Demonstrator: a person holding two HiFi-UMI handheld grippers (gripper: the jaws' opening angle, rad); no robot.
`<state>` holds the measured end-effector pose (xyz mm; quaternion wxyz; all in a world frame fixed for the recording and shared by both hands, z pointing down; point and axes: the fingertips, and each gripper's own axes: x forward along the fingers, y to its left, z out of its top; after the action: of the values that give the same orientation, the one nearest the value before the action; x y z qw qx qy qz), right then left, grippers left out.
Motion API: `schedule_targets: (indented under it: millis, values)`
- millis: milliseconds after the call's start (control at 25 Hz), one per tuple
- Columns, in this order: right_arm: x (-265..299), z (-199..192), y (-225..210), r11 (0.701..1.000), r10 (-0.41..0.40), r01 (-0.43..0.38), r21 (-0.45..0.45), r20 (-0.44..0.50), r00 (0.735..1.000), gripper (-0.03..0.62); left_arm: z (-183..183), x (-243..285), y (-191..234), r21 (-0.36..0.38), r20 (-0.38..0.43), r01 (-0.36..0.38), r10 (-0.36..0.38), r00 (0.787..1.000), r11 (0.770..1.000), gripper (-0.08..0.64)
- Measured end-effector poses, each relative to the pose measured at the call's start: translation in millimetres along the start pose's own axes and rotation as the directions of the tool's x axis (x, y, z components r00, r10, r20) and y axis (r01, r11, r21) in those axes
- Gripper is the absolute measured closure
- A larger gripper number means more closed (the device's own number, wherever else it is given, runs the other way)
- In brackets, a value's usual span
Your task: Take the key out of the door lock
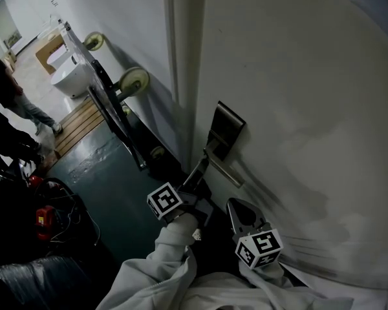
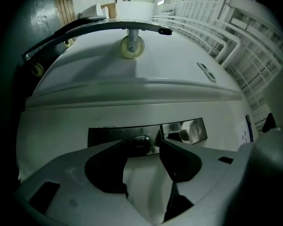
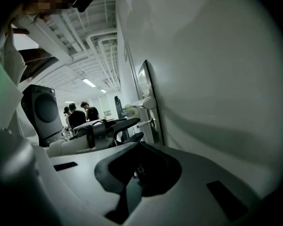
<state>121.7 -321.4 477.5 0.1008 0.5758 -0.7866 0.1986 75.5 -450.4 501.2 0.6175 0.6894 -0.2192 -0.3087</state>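
Note:
The key's dark head (image 2: 140, 141) sticks out of the metal lock plate (image 2: 146, 133) on the white door (image 1: 297, 76). My left gripper (image 2: 141, 145) is open, its jaws standing on either side of the key head without pressing on it. In the head view the left gripper (image 1: 195, 172) reaches up to the lock plate (image 1: 226, 129), just below the lever handle (image 1: 225, 170). My right gripper (image 1: 240, 210) hangs lower beside the door, shut and empty. From the right gripper view the key (image 3: 145, 123) projects from the plate under the handle (image 3: 145, 102), with the left gripper (image 3: 134, 130) around it.
A cart frame with pale wheels (image 1: 133, 79) leans along the wall left of the door. A wooden pallet (image 1: 81, 124) and a person (image 1: 13, 99) are farther down the corridor. Red gear and cables (image 1: 45, 217) lie at lower left. People (image 3: 78, 114) stand in the distance.

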Motion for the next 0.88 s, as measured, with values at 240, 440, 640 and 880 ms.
schedule_targets:
  millis: [240, 440, 640, 880]
  values:
    - [5, -2, -4, 1.0, -0.002, 0.002, 0.004, -0.013, 1.0, 0.54, 4, 8, 5, 0.011, 0.006, -0.014, 0.014, 1.0, 1.0, 0.455]
    - [8, -3, -4, 1.0, 0.0, 0.0, 0.003, -0.025, 1.0, 0.54, 6, 12, -4, 0.015, 0.01, 0.028, -0.028, 1.0, 0.999, 0.528]
    - [9, -4, -6, 1.0, 0.0, 0.0, 0.002, -0.033, 0.999, 0.54, 5, 12, -2, 0.03, 0.001, 0.024, -0.024, 1.0, 0.999, 0.53]
    - [10, -5, -7, 1.0, 0.002, -0.002, -0.003, -0.037, 0.999, 0.54, 5, 12, -4, 0.037, -0.01, 0.031, -0.031, 0.999, 0.999, 0.531]
